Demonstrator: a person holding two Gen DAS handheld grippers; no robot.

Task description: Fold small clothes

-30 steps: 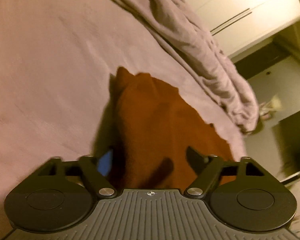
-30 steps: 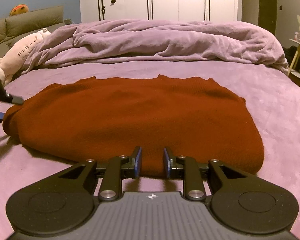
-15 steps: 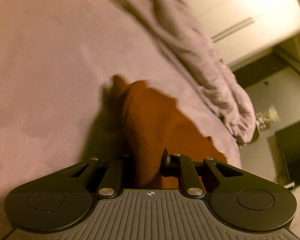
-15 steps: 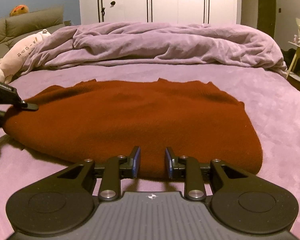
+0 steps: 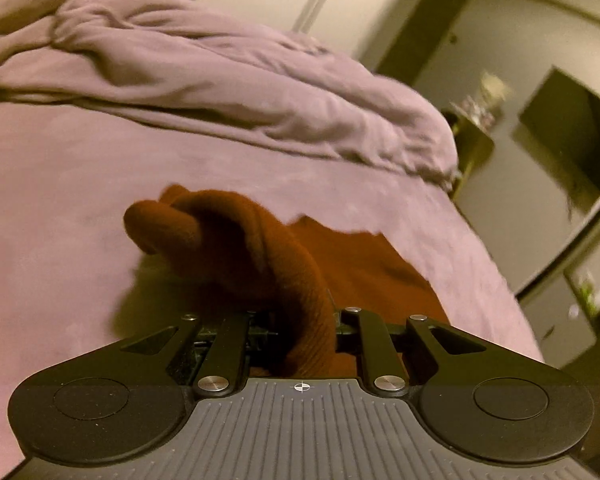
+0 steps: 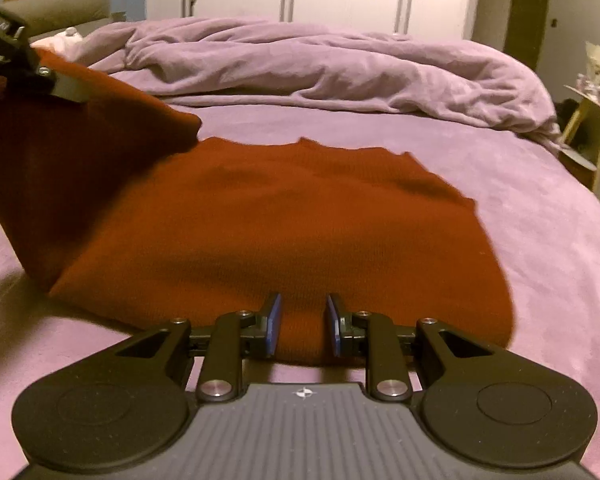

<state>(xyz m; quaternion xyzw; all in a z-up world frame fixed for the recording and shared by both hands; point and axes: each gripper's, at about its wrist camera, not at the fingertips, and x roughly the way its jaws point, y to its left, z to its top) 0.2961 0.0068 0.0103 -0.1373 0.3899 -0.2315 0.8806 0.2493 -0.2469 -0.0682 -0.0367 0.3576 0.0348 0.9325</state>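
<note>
A purple bed (image 6: 540, 240) carries a rumpled duvet (image 6: 340, 68) at its far side, white wardrobes behind. A rust-red sweater (image 6: 300, 220) lies mid-bed. The left gripper (image 5: 300, 320) has its jaws clamped on the sweater's raised left edge; the right gripper (image 6: 302, 324) has its jaws parted at the near hem.

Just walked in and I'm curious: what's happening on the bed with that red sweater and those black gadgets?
A person is folding a rust-red sweater on a purple bed with a handheld gripper in each hand. The left gripper has pinched the sweater's left side and holds it lifted off the bed. The right gripper sits at the near edge, open, its blue pads on either side of the hem. A rumpled blanket lies behind.
</note>
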